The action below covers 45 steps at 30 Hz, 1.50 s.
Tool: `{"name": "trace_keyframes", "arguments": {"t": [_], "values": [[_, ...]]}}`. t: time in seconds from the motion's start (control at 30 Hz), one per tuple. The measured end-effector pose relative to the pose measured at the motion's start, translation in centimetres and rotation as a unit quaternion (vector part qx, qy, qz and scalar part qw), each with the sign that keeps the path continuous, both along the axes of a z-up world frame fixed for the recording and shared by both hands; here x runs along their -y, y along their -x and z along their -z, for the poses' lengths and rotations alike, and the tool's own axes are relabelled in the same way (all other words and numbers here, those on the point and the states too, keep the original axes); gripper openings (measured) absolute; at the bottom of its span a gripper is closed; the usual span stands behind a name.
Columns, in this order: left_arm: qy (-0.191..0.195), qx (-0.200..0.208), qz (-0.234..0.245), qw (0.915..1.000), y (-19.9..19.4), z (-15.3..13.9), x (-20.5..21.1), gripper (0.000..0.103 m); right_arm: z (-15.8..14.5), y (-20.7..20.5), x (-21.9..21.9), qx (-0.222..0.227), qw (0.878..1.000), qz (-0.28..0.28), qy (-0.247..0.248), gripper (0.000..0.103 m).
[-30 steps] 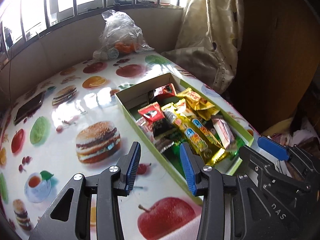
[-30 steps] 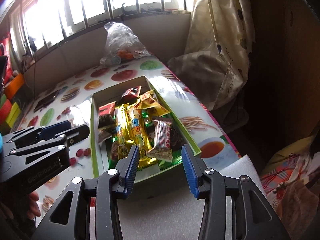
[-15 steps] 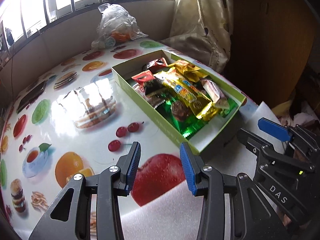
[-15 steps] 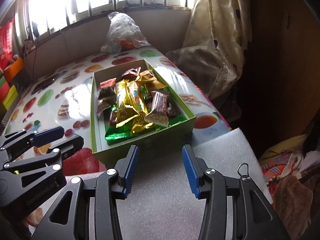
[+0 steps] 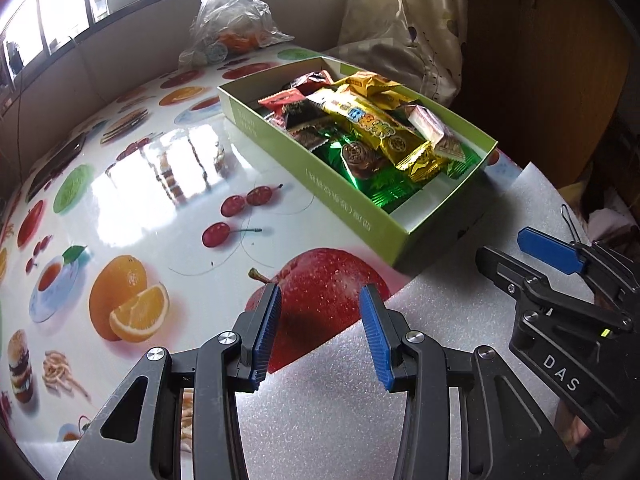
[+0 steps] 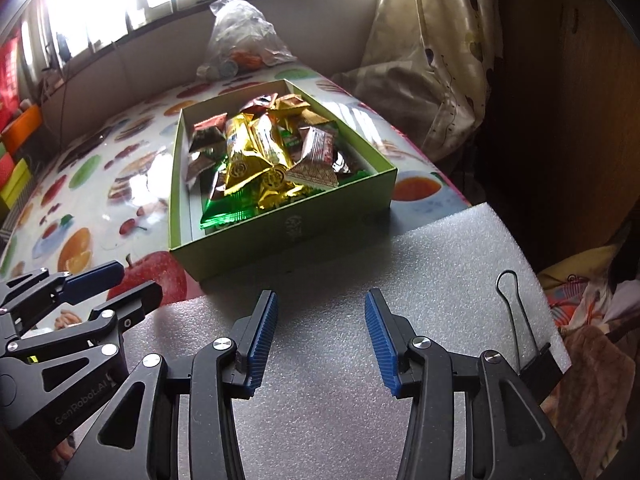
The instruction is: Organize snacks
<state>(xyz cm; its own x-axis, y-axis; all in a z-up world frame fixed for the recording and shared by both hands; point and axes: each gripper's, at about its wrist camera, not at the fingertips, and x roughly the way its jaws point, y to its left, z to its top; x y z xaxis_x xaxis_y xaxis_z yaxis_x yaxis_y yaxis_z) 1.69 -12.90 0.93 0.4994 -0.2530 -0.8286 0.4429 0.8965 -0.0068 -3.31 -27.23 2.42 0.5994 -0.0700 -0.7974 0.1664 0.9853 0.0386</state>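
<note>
Green box (image 6: 288, 228) of snacks (image 6: 256, 152) on table (image 5: 120, 208), near edge against foam sheet (image 6: 360, 360). Wrappers light, slick, crinkly; contents likely crushable; pinch crimped ends. Left gripper (image 5: 320, 336) fingers spread, empty. Right gripper (image 6: 320, 340) likewise.

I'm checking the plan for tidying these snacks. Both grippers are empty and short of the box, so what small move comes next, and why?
Probably bring the right gripper forward over the green box's near wall toward the gold packet on top of the pile. Its jaws are open with nothing between them, it faces the box squarely, and the left gripper sits off to the side over the tablecloth.
</note>
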Motion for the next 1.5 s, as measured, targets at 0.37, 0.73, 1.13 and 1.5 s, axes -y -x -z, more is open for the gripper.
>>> {"name": "trace_keyframes", "arguments": {"t": [0.37,0.73,1.13,1.5], "values": [[0.012,0.007,-0.01,0.9999,0.09,0.51,-0.23,0.042,0.33,0.09,-0.48,0.006,1.0,0.002,0.018,0.046],[0.014,0.017,-0.021,0.9995,0.13,0.59,-0.39,0.043,0.4,0.16,-0.63,0.01,1.0,0.005,0.02,0.046],[0.012,0.02,-0.022,0.9995,0.31,0.57,-0.33,0.043,0.22,0.25,-0.43,0.013,1.0,0.007,0.019,0.046],[0.012,0.02,-0.022,0.9995,0.33,0.55,-0.31,0.043,0.22,0.28,-0.39,0.014,1.0,0.008,0.019,0.046]]}}
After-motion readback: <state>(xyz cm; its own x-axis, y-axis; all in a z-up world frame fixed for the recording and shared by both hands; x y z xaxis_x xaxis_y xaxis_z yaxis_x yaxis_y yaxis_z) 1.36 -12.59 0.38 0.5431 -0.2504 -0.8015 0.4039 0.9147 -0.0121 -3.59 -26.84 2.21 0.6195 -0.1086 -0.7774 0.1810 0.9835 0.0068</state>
